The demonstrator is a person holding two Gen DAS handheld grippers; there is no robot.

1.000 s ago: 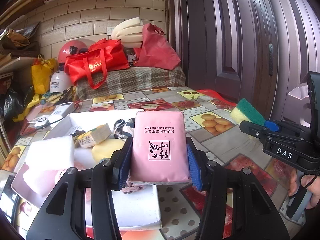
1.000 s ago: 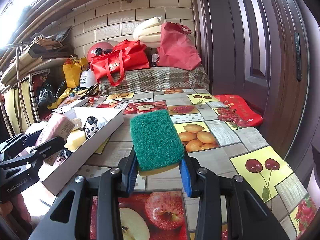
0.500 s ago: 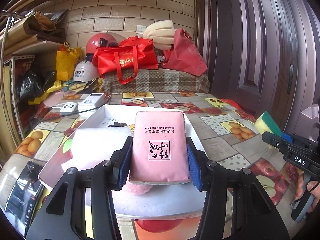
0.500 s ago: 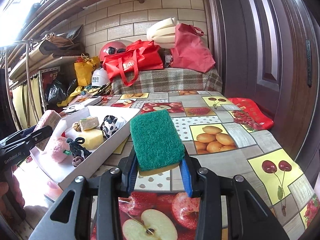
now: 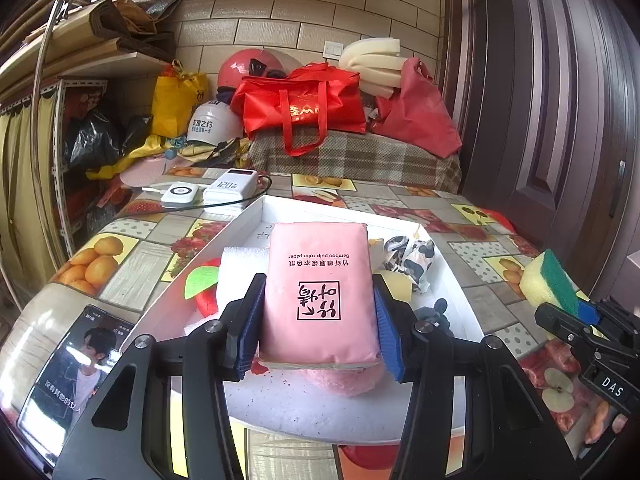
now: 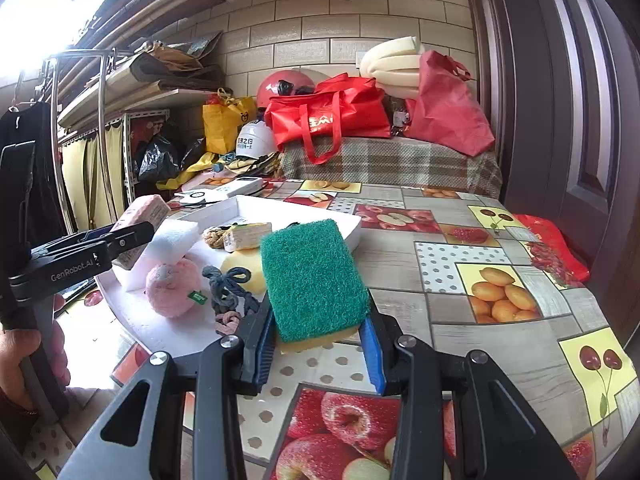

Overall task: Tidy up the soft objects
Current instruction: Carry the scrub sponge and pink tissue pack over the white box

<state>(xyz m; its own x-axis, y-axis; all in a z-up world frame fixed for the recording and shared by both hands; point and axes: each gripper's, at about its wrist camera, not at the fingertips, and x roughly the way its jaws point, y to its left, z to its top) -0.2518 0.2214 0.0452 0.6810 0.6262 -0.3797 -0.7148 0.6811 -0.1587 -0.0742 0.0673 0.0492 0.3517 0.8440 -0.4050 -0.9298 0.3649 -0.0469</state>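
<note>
My left gripper (image 5: 318, 320) is shut on a pink tissue pack (image 5: 318, 280) and holds it above the near end of the white tray (image 5: 256, 216). My right gripper (image 6: 318, 340) is shut on a green and yellow scrub sponge (image 6: 314, 276), held above the tablecloth just right of the tray (image 6: 352, 224). In the tray lie a pink plush (image 6: 174, 286), a white foam block (image 6: 164, 246), a yellow sponge (image 6: 244, 264), a knotted grey rope (image 6: 228, 286) and a cow-print cloth (image 5: 408, 258). The sponge also shows in the left wrist view (image 5: 550, 280).
A phone (image 5: 76, 364) lies at the table's near left. A power bank (image 5: 230, 190) and a white charger (image 5: 180, 194) sit behind the tray. Red bags (image 6: 328, 118), helmets and foam are piled at the far end. A dark door (image 6: 580, 80) stands on the right.
Both grippers have drawn back and to the left, still shut on their loads. The tray and the phone now show more fully in the left wrist view.
</note>
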